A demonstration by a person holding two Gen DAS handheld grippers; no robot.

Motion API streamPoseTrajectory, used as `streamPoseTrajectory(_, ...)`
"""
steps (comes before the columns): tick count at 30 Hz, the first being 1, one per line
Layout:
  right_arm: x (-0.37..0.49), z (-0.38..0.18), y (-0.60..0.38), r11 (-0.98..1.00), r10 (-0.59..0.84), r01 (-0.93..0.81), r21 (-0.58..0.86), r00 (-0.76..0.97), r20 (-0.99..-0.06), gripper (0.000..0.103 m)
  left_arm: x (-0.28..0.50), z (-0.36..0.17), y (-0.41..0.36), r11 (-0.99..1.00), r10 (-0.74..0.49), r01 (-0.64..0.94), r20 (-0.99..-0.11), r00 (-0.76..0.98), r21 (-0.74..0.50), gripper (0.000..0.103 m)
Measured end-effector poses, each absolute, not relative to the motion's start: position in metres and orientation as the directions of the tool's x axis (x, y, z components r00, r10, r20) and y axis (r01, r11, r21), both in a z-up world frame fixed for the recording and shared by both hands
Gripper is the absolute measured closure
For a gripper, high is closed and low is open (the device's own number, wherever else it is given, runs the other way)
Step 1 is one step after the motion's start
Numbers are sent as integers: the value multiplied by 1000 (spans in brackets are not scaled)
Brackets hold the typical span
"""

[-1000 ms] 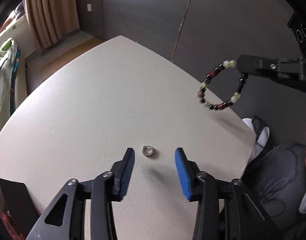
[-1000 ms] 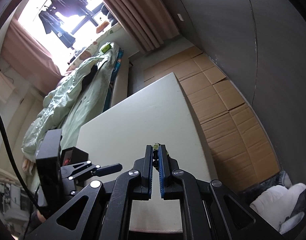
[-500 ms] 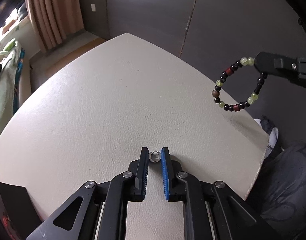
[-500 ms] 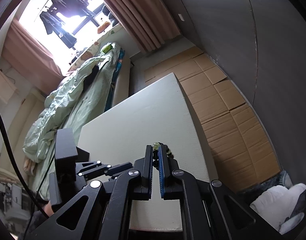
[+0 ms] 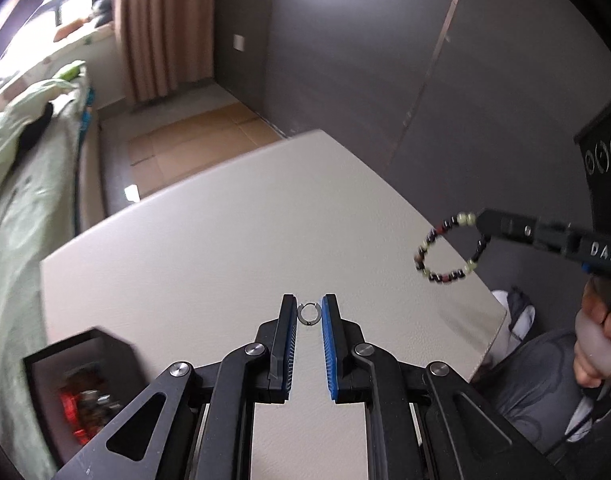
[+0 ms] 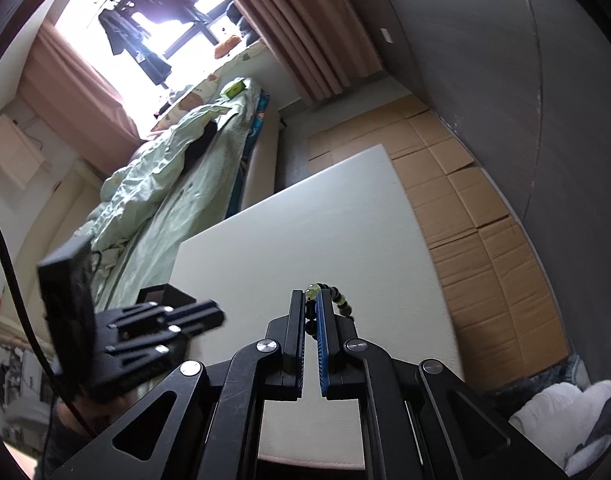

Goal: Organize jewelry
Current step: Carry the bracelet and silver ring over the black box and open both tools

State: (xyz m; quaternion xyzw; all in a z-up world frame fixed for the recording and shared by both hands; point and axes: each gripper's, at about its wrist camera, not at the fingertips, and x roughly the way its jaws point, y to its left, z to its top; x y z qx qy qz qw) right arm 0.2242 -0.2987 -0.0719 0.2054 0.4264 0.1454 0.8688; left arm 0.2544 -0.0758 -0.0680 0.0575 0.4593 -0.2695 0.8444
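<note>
L gripper clamped on ring, hoop facing cam; R gripper pinching bracelet, dangling.

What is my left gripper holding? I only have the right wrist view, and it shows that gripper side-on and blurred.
Observer: The left gripper is shut on a small silver hoop, pinched near its fingertips.
Operator: Is my bracelet hanging free?
Observer: Yes. The beaded bracelet hangs as an open loop from the right gripper, in the air near the edge of the table, touching nothing else.
Operator: Anything in the black box?
Observer: The black box beside the left gripper holds red and metallic pieces, too blurred to name.
</note>
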Motion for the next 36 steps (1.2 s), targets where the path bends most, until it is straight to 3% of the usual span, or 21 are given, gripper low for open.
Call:
streamPoseTrajectory(15, 228, -54, -239, 848, 501, -188, 496, 591, -632, 97, 239, -51, 15, 936, -310, 320, -773, 553, -147, 90)
streamPoseTrajectory(26, 231, -46, -187, 819, 561, -277, 503, 571, -599, 97, 235, -75, 66, 955, -297, 163, -796, 527, -248, 88)
streamPoseTrajectory(27, 230, -45, -183, 816, 566, -284, 504, 569, -597, 97, 235, -77, 68, 957, -291, 147, -802, 522, -251, 84)
streamPoseTrajectory(29, 230, -44, -172, 807, 580, -301, 508, 561, -590, 97, 232, -77, 72, 963, -268, 122, -803, 533, -241, 61)
streamPoseTrajectory(30, 230, -44, -166, 803, 587, -309, 510, 558, -586, 97, 230, -76, 75, 961, -273, 119, -793, 544, -249, 41)
streamPoseTrajectory(31, 230, -43, -162, 800, 592, -315, 511, 556, -583, 97, 227, -72, 79, 956, -289, 120, -775, 562, -269, 29)
streamPoseTrajectory(36, 230, -41, -140, 774, 626, -349, 528, 541, -561, 97, 214, -60, 97, 953, -272, 69, -728, 629, -296, 29)
